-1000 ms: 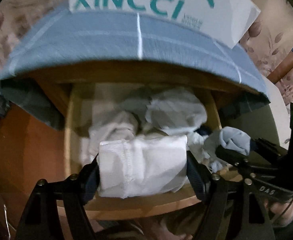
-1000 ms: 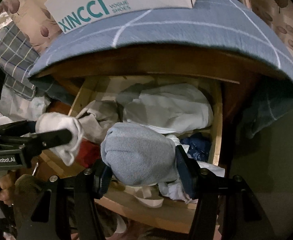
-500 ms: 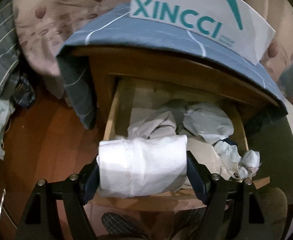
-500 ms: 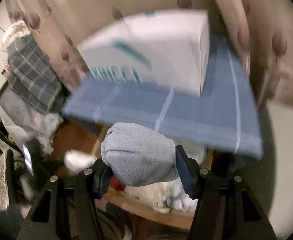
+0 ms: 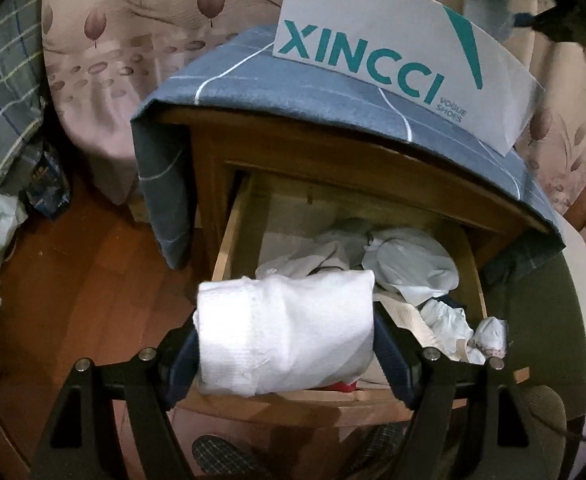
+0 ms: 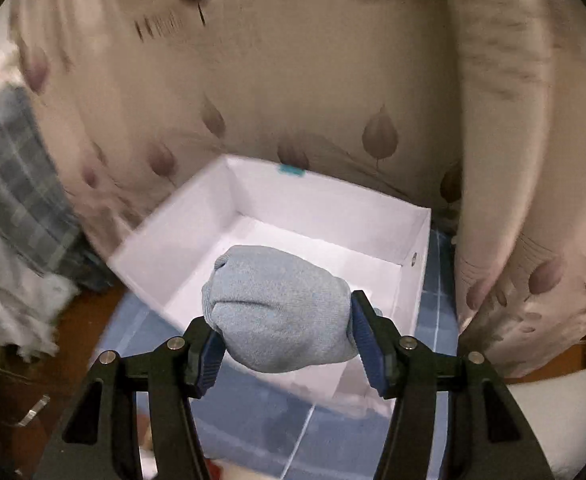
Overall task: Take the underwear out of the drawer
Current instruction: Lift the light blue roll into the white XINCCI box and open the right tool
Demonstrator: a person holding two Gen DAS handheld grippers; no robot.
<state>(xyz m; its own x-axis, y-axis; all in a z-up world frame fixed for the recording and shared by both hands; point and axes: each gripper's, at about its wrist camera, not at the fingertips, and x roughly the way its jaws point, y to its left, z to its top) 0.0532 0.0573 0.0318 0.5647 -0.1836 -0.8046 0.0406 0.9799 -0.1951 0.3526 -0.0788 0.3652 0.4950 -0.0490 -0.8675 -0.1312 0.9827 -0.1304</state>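
Observation:
My left gripper [image 5: 287, 334] is shut on a rolled white underwear [image 5: 285, 332], held above the front of the open wooden drawer [image 5: 229, 248], which holds several crumpled light garments [image 5: 405, 260]. My right gripper [image 6: 287, 326] is shut on a rolled light-blue underwear [image 6: 279, 308], held above the front edge of an open, empty white shoebox [image 6: 197, 232]. In the left wrist view the shoebox [image 5: 373, 52], marked XINCCI, stands on the nightstand top, with the right gripper [image 5: 505, 4] above its far right corner.
A blue checked cloth [image 5: 313, 84] covers the nightstand top and hangs over its left side. A leaf-patterned curtain [image 6: 293, 100] hangs behind. Plaid fabric [image 5: 1, 92] and clutter lie on the wooden floor [image 5: 93, 288] at left. A white rounded object [image 6: 553, 420] stands at right.
Both grippers have lifted their rolls out of the drawer. The right one has risen to above the shoebox; the left one has pulled up and back from the drawer.

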